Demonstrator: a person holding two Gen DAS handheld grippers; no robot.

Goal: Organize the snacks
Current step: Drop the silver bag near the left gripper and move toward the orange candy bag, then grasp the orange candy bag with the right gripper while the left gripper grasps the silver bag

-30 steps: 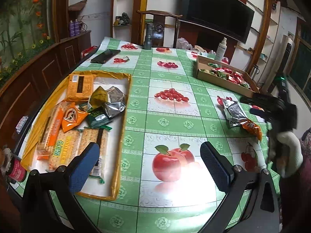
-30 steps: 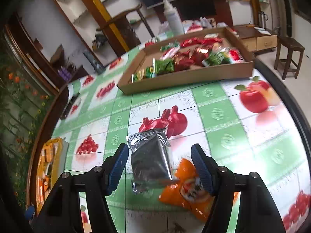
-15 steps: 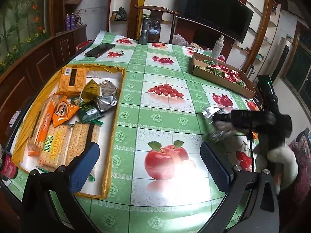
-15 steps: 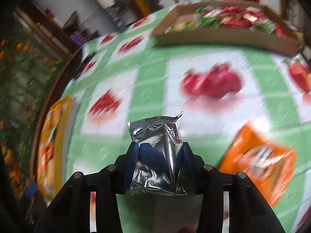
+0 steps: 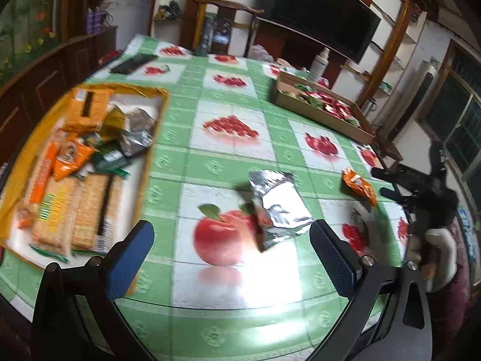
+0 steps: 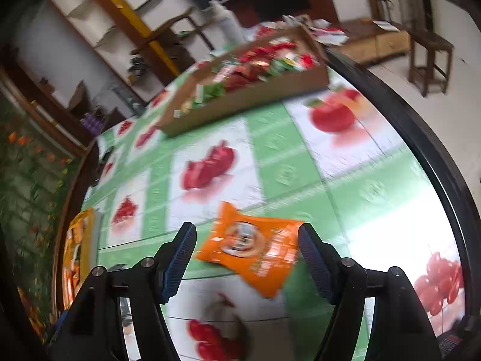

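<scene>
A silver foil snack packet lies on the tablecloth between my left gripper's fingers, over the printed apple. My left gripper is open and empty above it. An orange snack packet lies flat between the blue pads of my right gripper, which is open and empty. The orange packet also shows in the left wrist view, with the right gripper just beyond it. A yellow tray at the left holds several biscuit and snack packs.
A cardboard box of red and green sachets stands at the far right of the table, also in the left wrist view. A spray bottle stands behind it. A black phone lies far left. The table's dark rim curves right.
My right gripper carried the silver packet leftward, let it go near my left gripper, opened and drew back over the orange packet. My left gripper stayed open.
</scene>
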